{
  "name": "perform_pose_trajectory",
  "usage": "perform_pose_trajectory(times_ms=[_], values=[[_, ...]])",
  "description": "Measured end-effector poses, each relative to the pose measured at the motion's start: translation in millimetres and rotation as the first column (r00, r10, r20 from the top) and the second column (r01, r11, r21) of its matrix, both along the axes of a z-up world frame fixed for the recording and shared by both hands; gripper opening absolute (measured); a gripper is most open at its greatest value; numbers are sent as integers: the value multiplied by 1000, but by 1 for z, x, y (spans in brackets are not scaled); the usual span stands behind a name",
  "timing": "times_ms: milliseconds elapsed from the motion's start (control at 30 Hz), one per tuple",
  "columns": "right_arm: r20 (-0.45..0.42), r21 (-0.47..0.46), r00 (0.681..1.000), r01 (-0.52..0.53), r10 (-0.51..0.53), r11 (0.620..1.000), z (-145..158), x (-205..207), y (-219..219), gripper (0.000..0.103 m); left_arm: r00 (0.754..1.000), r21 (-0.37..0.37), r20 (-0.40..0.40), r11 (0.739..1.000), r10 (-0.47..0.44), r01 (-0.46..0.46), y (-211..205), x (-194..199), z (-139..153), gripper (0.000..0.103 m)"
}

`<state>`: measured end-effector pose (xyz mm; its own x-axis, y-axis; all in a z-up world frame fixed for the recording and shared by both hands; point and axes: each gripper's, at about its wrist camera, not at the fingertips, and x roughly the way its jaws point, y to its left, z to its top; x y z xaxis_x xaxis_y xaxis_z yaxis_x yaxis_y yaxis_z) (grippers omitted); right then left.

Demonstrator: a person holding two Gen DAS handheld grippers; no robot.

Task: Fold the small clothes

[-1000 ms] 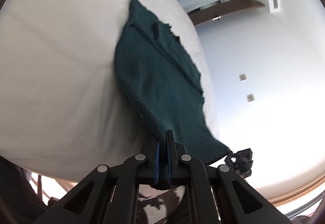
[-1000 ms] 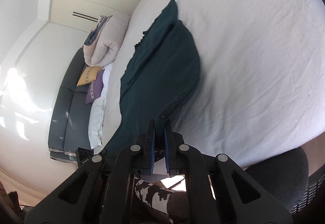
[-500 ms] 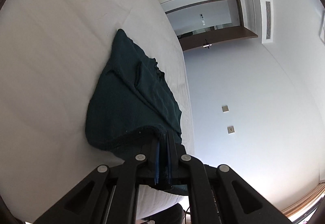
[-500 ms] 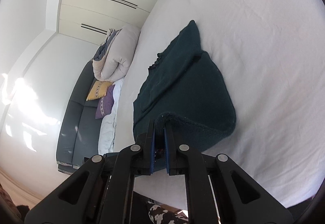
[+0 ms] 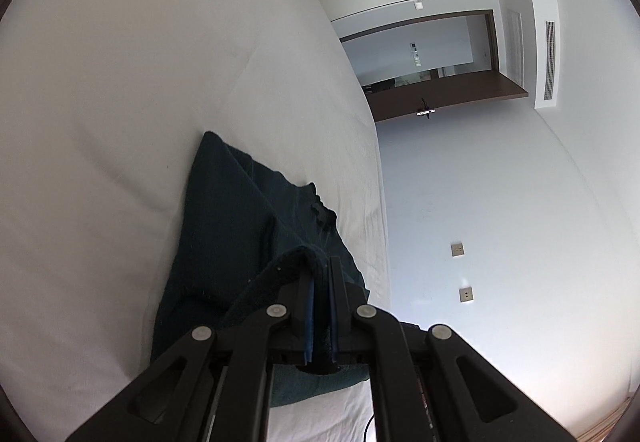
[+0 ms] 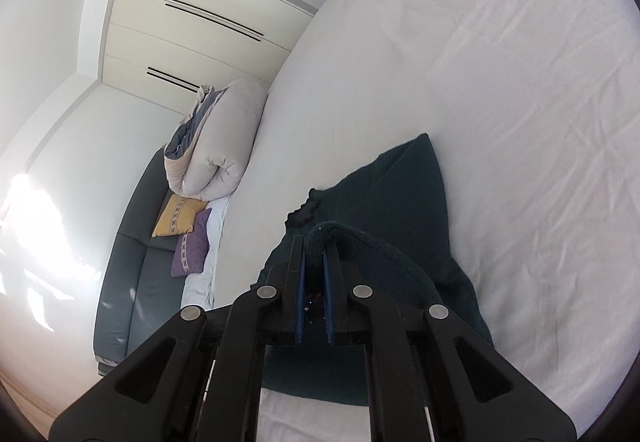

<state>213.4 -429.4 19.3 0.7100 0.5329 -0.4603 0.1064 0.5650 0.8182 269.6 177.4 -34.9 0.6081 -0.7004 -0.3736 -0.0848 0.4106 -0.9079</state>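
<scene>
Legible text, labels, brands, numbers, signs: none in either wrist view; wall fittings too small to read.

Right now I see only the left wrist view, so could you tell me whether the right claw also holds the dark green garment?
Observer: Yes, the right claw is shut on a thick rolled edge of the dark green garment.
Operator: Thank you. Is anything beside the bed on that side?
Observer: A grey sofa with a yellow cushion and a purple cushion.
Operator: Anything else there?
Observer: A rolled duvet rests above the cushions.
</scene>
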Motion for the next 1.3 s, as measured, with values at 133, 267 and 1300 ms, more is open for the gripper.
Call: perform_pose_trajectory(times_ms=[133,267,1300], values=[[-10,-14,1000,16,-16,1000,-6,52,4,7,999,-9,-37,1000,6,-7,0,35,-16,5],[-50,-19,997,64,-65,998,-25,96,3,7,997,-32,-67,999,29,-31,4,55,-37,5],[-114,-383,989,40,-91,923,-67,31,39,70,998,513,6,857,-58,47,-57,-49,-49,59]])
